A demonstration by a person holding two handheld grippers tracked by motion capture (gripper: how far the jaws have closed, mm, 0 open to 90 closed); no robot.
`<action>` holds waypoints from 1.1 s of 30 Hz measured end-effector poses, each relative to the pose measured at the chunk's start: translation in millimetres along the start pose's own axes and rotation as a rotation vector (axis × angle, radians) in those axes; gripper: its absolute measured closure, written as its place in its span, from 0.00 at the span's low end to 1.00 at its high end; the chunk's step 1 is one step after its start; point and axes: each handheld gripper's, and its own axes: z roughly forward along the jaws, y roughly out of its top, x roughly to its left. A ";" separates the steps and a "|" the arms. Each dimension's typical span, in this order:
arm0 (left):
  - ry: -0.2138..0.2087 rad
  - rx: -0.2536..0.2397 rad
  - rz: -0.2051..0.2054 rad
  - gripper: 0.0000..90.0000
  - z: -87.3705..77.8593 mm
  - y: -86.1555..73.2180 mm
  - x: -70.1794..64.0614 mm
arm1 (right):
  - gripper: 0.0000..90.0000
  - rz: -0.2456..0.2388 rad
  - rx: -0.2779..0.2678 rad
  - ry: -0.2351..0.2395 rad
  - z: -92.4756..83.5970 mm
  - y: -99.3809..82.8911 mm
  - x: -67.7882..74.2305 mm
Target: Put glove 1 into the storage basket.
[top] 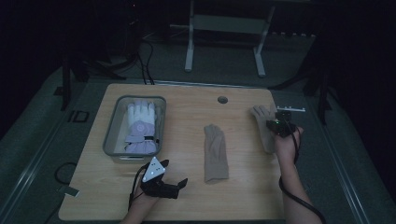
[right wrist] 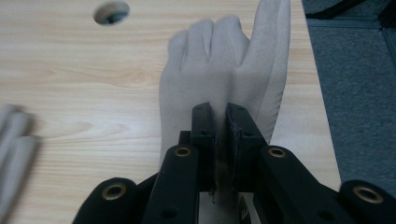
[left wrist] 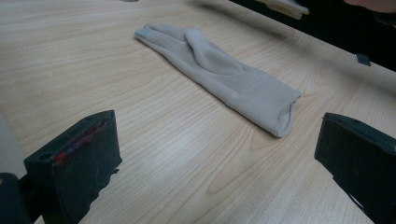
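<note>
High view: right gripper (top: 279,125) pinches a beige glove (top: 263,126) at the table's (top: 187,140) right edge; left gripper (top: 173,179), jaws spread, faces another beige glove (top: 215,152).

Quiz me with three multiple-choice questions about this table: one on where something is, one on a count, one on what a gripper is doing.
1. Where does the white and lilac glove lie?
A. in the grey bin
B. at the table's right edge
C. on the floor

2. How many beige gloves lie on the table?
A. one
B. two
C. four

3. What is the right gripper doing?
A. hanging open
B. pinching a beige glove
C. holding the bin

Answers: 1 A, it sits inside the bin. 2 B, one mid-table, one at right. 3 B, its jaws clamp the cloth.
</note>
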 end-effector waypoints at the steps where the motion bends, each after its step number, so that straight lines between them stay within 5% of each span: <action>1: 0.000 0.000 0.000 0.00 0.0 0.0 0.0 | 0.92 0.003 -0.005 -0.004 -5.4 -2.2 0.8; 14: 0.002 -0.008 0.022 0.01 -0.1 1.7 -3.8 | 0.92 0.137 -0.075 0.032 -53.8 -59.2 11.2; 25: 0.002 -0.015 0.021 0.00 -1.5 2.5 -4.2 | 0.91 0.159 -0.019 -0.008 -52.8 -99.5 6.5; 33: 0.001 -0.010 0.024 0.01 -0.6 2.0 -5.4 | 0.86 0.139 0.042 -0.011 -35.5 -122.8 5.1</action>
